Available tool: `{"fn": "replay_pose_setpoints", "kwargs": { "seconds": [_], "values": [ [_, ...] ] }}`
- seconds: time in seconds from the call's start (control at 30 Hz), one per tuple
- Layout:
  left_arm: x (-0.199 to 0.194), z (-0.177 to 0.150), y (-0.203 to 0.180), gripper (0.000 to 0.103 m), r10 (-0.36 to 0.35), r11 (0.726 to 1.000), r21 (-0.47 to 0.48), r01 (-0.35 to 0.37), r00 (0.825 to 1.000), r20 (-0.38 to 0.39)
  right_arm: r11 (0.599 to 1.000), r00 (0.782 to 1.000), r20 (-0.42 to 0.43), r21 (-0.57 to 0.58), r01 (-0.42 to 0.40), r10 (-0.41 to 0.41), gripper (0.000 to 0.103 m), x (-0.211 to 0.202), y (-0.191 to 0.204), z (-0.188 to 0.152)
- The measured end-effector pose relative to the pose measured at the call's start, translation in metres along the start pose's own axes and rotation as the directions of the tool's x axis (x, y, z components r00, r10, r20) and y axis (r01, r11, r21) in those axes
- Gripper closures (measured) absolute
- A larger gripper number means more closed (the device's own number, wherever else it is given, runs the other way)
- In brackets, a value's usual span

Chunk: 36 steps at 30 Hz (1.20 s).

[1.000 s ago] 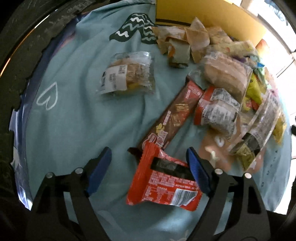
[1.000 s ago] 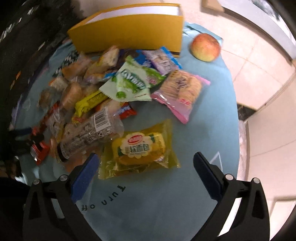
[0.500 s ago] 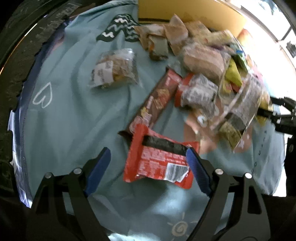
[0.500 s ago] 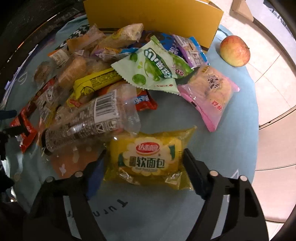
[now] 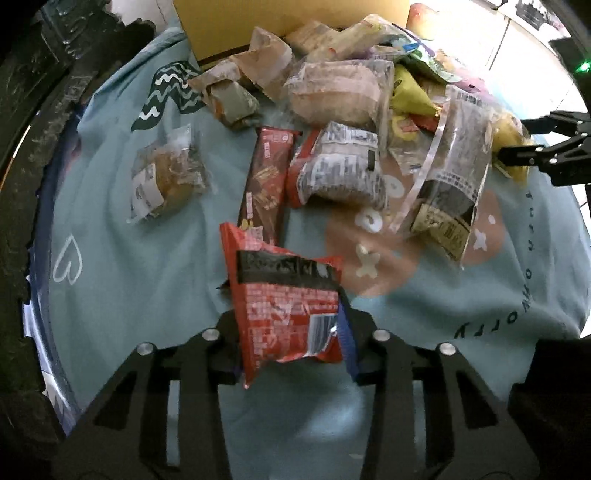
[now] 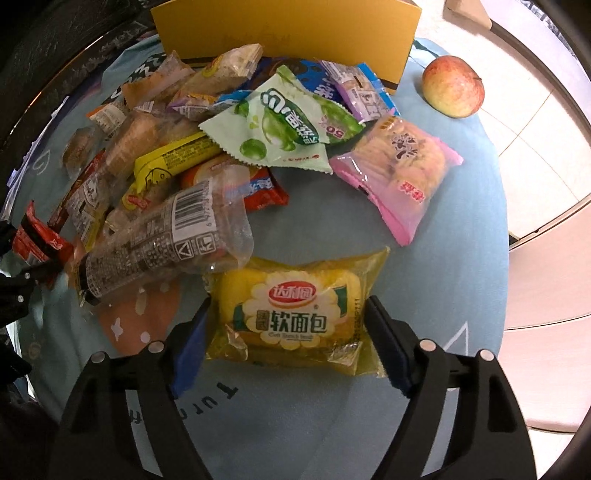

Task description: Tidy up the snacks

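Note:
A red snack packet (image 5: pixel 284 295) stands tilted and crumpled between the fingers of my left gripper (image 5: pixel 288 319). The jaws are closing and the pads pinch it above the blue cloth (image 5: pixel 129 277). A yellow soft-bread packet (image 6: pixel 295 288) lies flat on the cloth between the fingers of my right gripper (image 6: pixel 287 314). These jaws are opening a little, and the pads stand at the wrapper's side edges without squeezing the bread. The right gripper also shows at the right edge of the left wrist view, and the red packet (image 6: pixel 33 240) at the left edge of the right wrist view.
A yellow box (image 6: pixel 284 33) stands at the back, with an apple (image 6: pixel 453 85) to its right. Several snacks are piled in front of it: a green packet (image 6: pixel 280 125), a pink cracker packet (image 6: pixel 402 170), a long clear packet (image 6: pixel 166 240), a brown bar (image 5: pixel 266 181). A clear bun packet (image 5: pixel 166 177) lies apart.
The left jaws have closed in on the red packet, which has risen from flat to tilted upright, and the hand has rolled. The right gripper has sunk and narrowed around the yellow packet.

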<state>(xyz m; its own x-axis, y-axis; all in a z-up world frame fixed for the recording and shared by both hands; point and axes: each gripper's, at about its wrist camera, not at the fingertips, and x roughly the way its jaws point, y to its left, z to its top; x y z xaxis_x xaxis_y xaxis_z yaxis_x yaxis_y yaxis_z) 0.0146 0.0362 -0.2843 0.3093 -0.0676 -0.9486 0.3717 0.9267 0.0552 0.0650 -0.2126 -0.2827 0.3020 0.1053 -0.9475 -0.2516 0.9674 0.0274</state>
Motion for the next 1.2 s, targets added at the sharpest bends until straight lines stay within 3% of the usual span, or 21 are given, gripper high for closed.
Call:
{"fn": "replay_pose_setpoints", "kwargs": {
  "seconds": [0.07, 0.17, 0.23, 0.33, 0.47, 0.53, 0.6, 0.67, 0.73, 0.8, 0.9, 1.07, 1.13, 1.2],
  "values": [
    [-0.004, 0.001, 0.008, 0.064, -0.019, 0.999, -0.043, 0.019, 1.0, 0.0, 1.0, 1.0, 0.001, 0.002, -0.002, 0.002, 0.021, 0.0, -0.001, -0.002],
    [-0.023, 0.005, 0.031, 0.064, -0.104, 0.985, -0.132, 0.113, 0.992, 0.073, 1.0, 1.0, 0.003, 0.006, -0.004, 0.004, 0.021, 0.0, -0.001, -0.003],
    [-0.034, 0.009, 0.037, 0.065, -0.12, 0.98, -0.146, 0.134, 0.987, 0.103, 1.0, 1.0, 0.006, 0.012, -0.006, 0.006, 0.022, -0.002, -0.002, -0.003],
    [-0.048, 0.013, 0.04, 0.074, -0.132, 0.975, -0.158, 0.153, 0.982, 0.138, 0.999, 1.0, 0.023, 0.038, -0.018, 0.017, 0.024, -0.005, -0.007, -0.003],
    [-0.052, 0.019, 0.044, 0.075, -0.138, 0.973, -0.163, 0.164, 0.977, 0.16, 0.997, 0.999, 0.026, 0.068, -0.038, 0.036, 0.025, -0.009, -0.016, 0.001],
    [-0.043, 0.025, 0.041, 0.075, -0.12, 0.977, -0.161, 0.14, 0.984, 0.131, 0.997, 0.999, 0.018, 0.072, -0.039, 0.037, 0.025, -0.007, -0.018, 0.003],
    [-0.028, 0.022, 0.04, 0.064, -0.11, 0.978, -0.167, 0.123, 0.99, 0.083, 0.998, 0.999, 0.014, 0.06, -0.032, 0.031, 0.024, -0.007, -0.018, 0.004],
    [-0.018, 0.018, 0.043, 0.041, -0.127, 0.973, -0.187, 0.138, 0.99, 0.068, 0.999, 1.0, 0.009, 0.045, -0.022, 0.021, 0.022, -0.006, -0.015, 0.004],
    [-0.016, 0.015, 0.042, 0.032, -0.165, 0.963, -0.201, 0.177, 0.983, 0.076, 0.999, 1.0, 0.008, 0.04, -0.013, 0.013, 0.021, -0.006, -0.011, 0.0],
    [-0.013, 0.016, 0.037, 0.029, -0.213, 0.956, -0.192, 0.223, 0.974, 0.074, 0.999, 1.0, -0.007, 0.053, -0.015, 0.015, 0.018, -0.003, -0.011, -0.003],
    [-0.008, 0.017, 0.026, 0.023, -0.202, 0.967, -0.147, 0.207, 0.978, 0.05, 0.998, 1.0, -0.01, 0.067, -0.018, 0.019, 0.016, -0.002, -0.01, -0.008],
    [-0.004, 0.015, 0.031, 0.022, -0.235, 0.955, -0.178, 0.238, 0.971, 0.038, 0.997, 1.0, -0.011, 0.069, -0.017, 0.018, 0.016, -0.001, -0.01, -0.009],
    [-0.004, 0.014, 0.029, 0.021, -0.26, 0.949, -0.172, 0.264, 0.965, 0.043, 0.997, 1.0, -0.013, 0.07, -0.017, 0.018, 0.016, -0.001, -0.01, -0.01],
    [-0.004, 0.015, 0.029, 0.016, -0.329, 0.924, -0.186, 0.334, 0.943, 0.06, 0.998, 1.0, -0.015, 0.067, -0.016, 0.017, 0.015, -0.001, -0.011, -0.01]
  ]
}}
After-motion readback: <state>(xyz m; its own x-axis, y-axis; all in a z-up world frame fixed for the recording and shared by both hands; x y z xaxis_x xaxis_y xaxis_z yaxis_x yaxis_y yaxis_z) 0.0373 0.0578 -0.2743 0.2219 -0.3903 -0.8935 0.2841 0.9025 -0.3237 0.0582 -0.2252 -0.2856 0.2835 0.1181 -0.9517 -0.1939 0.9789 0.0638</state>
